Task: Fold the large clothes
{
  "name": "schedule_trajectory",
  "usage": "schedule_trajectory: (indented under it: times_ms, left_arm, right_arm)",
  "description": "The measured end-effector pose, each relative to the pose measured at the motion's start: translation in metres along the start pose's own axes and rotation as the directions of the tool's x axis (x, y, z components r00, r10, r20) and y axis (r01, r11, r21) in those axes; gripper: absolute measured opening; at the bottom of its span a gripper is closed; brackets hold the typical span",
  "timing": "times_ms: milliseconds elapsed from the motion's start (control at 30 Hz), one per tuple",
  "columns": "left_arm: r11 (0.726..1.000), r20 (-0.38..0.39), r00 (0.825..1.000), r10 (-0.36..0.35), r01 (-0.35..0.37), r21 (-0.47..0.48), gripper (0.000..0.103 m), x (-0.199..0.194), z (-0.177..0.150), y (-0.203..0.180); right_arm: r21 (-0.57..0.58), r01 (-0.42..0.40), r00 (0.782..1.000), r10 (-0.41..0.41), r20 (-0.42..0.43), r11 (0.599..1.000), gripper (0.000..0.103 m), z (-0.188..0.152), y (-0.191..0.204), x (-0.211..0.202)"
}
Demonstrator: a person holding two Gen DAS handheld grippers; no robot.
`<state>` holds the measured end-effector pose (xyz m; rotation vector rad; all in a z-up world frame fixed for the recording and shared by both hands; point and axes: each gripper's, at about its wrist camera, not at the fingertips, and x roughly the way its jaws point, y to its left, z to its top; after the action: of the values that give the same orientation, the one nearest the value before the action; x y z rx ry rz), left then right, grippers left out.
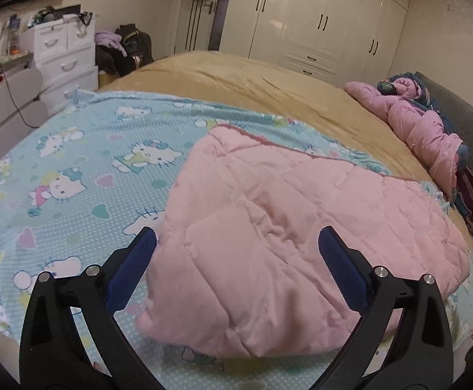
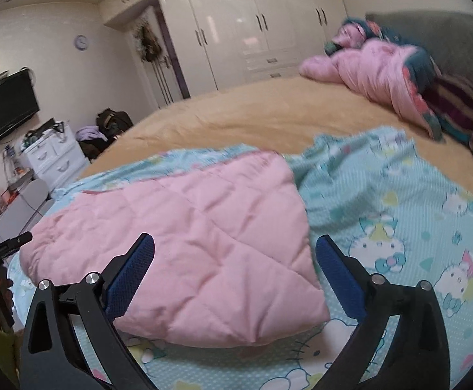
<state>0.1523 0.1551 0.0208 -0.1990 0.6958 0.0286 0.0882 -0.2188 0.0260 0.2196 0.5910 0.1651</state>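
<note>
Quilt (image 1: 269, 227) folded, below both | left hand-held gripper (image 1: 238, 247) spread, empty | right hand-held gripper (image 2: 235, 253) spread, empty

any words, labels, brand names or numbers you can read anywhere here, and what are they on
No text reads clearly in either view.
Cartoon cat sheet: pictures of cats and hearts only, no lettering seen.
Wall clock: numerals too small and blurred to read.
TV: any brand mark is too small to read.
Clutter on the white drawer unit: any labels are too small to read.
Pink quilted garment: no tag or print in view.
</note>
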Motion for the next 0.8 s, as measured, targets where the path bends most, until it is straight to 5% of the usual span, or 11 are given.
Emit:
schedule_trajectory:
  times_ms: [333, 800]
  left_arm:
    - [0.997, 0.147, 0.988, -0.043, 0.034, 0.066, 0.094, -0.071, -0.011, -0.036]
    - [0.991, 0.158, 0.984, -0.078, 0.06, 0.122, 0.094, -0.103, -0.081, -0.09]
  right_arm:
    - [-0.088, -0.073, 0.995, 0.078, 0.057, 0.993, 0.099, -0.002, 0.046, -0.042]
    - [-0.139, -0.123, 0.989, 0.132, 0.059, 0.983, 0.099, -0.052, 0.091, -0.071]
